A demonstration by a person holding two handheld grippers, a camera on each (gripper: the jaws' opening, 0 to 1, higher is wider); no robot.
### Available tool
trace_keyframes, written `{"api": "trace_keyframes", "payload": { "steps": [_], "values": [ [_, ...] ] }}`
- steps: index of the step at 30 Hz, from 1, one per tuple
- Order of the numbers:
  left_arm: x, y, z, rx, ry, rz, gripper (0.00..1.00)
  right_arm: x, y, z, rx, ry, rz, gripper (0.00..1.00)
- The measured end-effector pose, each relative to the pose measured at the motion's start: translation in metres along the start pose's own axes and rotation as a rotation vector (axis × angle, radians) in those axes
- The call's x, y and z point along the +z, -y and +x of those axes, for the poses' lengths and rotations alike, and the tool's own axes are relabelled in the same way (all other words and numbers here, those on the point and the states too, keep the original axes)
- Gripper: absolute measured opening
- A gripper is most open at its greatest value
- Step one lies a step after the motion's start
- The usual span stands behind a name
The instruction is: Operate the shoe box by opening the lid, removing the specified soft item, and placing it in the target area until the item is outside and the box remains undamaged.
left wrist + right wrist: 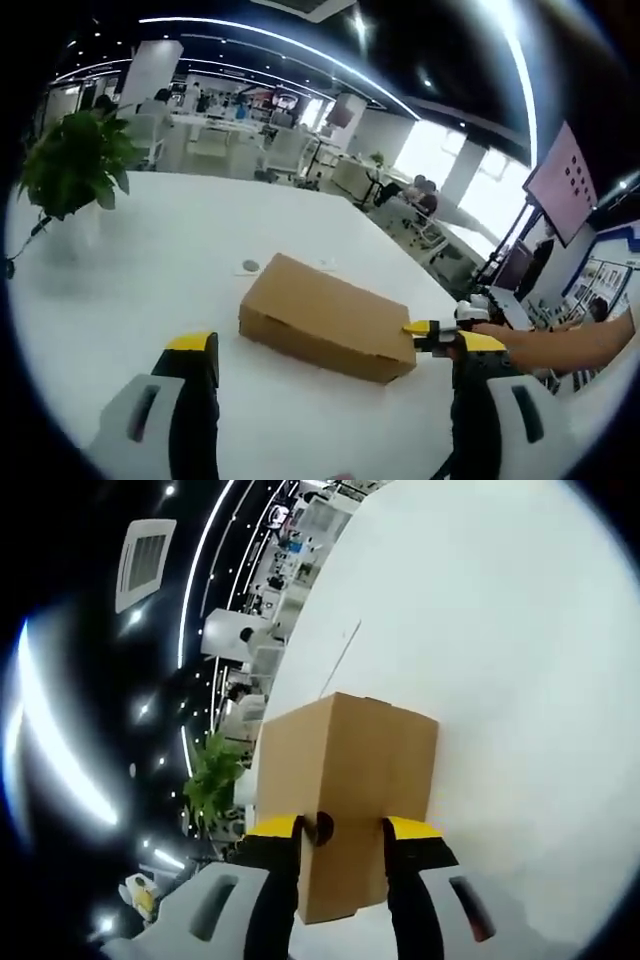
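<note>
Box [325, 320] lies flat on counter [150, 280], lid closed. Your right tongs [345, 832] straddle box end, jaws at both sides, likely pinching it to steady it. Your left tongs [335, 345] open, empty, short of box, free for lid.

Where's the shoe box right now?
In the left gripper view, the closed cardboard shoe box lies on the white table, right of the potted plant; the right tongs straddle its near end.

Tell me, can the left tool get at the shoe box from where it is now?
Probably yes. The left tool is open and faces the shoe box across bare white table; the right tool sits only at the box's far end.
</note>
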State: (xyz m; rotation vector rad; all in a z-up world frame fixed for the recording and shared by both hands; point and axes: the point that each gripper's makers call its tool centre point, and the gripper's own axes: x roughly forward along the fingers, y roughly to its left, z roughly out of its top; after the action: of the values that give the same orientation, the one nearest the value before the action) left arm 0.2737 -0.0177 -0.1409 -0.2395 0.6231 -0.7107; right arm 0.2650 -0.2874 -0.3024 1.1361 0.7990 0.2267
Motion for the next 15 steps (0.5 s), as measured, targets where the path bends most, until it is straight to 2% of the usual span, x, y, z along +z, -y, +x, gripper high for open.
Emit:
{"api": "trace_keyframes", "payload": {
  "steps": [4, 10, 15],
  "values": [
    [0.001, -0.010, 0.001, -0.030, -0.001, -0.037, 0.99, -0.002, -0.003, -0.001, 0.000, 0.019, 0.004, 0.31],
    [0.013, -0.028, 0.007, -0.059, 0.001, -0.035, 0.99, -0.002, -0.004, -0.001, -0.008, 0.036, -0.007, 0.31],
    [0.013, -0.027, 0.020, -0.090, -0.024, -0.037, 0.99, -0.003, -0.006, -0.001, -0.006, 0.045, -0.005, 0.31]
  ]
}}
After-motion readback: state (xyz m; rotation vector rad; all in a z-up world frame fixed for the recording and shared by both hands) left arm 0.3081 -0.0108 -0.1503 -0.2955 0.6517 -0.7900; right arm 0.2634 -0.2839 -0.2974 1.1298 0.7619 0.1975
